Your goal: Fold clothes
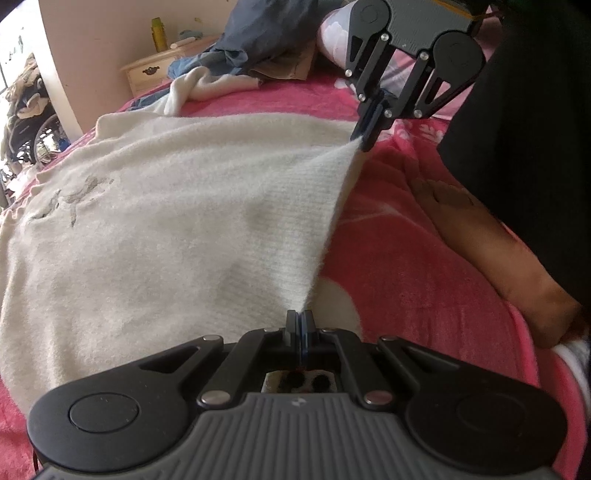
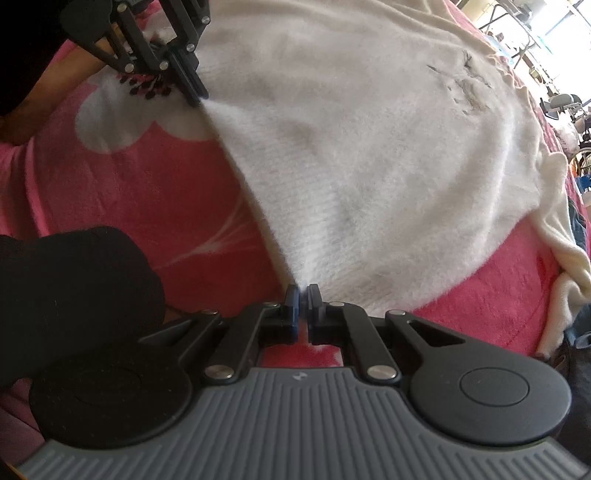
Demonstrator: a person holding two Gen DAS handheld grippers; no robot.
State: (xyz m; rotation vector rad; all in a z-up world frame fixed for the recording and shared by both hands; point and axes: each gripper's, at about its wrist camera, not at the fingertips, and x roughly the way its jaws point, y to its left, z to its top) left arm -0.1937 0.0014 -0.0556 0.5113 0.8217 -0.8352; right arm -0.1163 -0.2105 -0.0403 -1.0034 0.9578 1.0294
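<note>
A fuzzy cream sweater (image 1: 166,206) lies spread front-up over a pink blanket (image 1: 413,266) printed with large white flowers, its body reaching away toward the far left of the left wrist view, where a faint grey embroidered motif (image 1: 74,195) marks the chest. The left gripper (image 1: 300,317) has its jaws pressed together on one corner of the sweater's hem, the knit rising to a small peak between the fingers. The right gripper (image 1: 364,138) pinches the other end of the same hem, farther off and to the right, so that the edge runs taut and straight between the two tools, lifted a little off the blanket. In the right wrist view the right gripper (image 2: 303,295) shows a thin slit between its pads with white fluff caught in it, and the left gripper (image 2: 194,94) bites the hem at the far left. One sleeve (image 2: 554,258) trails off in loose folds at the right side of that view. A bare forearm (image 1: 498,258) in a black sleeve rests on the blanket to the right. Beyond the sweater a heap of blue and tan clothes (image 1: 258,40) sits near a cream nightstand (image 1: 155,70) bearing a yellow-green bottle (image 1: 159,35).
</note>
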